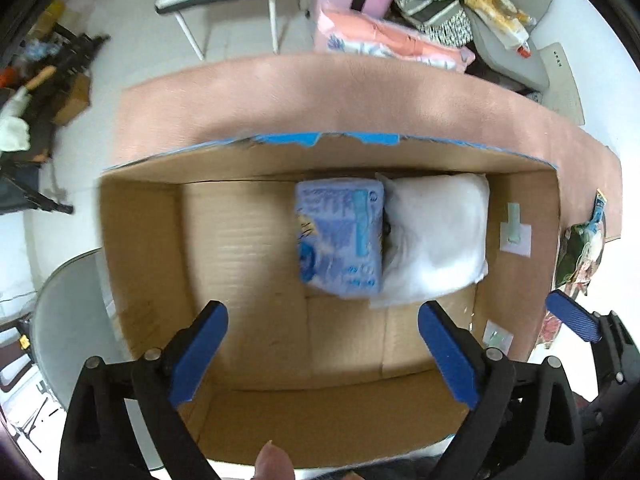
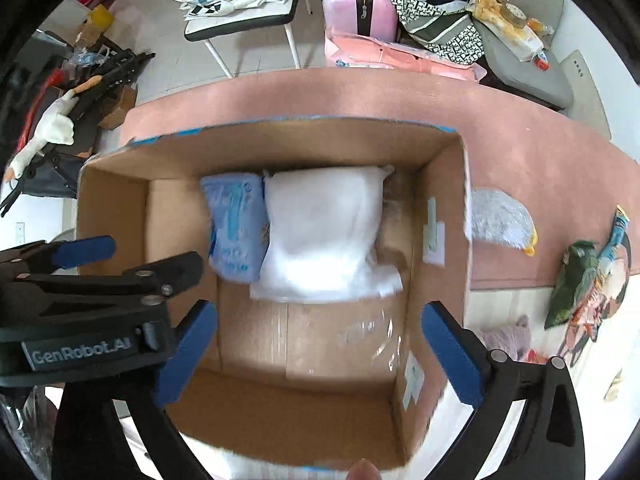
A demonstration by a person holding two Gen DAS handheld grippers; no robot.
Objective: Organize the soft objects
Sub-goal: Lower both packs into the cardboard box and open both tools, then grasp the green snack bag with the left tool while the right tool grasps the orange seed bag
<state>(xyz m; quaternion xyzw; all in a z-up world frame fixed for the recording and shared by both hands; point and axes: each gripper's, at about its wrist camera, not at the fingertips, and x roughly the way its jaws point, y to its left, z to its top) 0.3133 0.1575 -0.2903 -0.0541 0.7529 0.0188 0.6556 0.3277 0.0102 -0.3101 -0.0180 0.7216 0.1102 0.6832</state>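
Note:
An open cardboard box stands on a pink table cover. Inside, against its far wall, a blue soft pack lies beside a white pillow-like bag. My left gripper hovers open and empty above the box's near half. My right gripper is also open and empty above the box; one of its fingers shows in the left wrist view. The left gripper's body shows at the left of the right wrist view.
A grey fluffy item lies on the pink cover right of the box. A green patterned bag and a purple soft item lie further right. A chair, pink suitcase and clothes stand behind the table.

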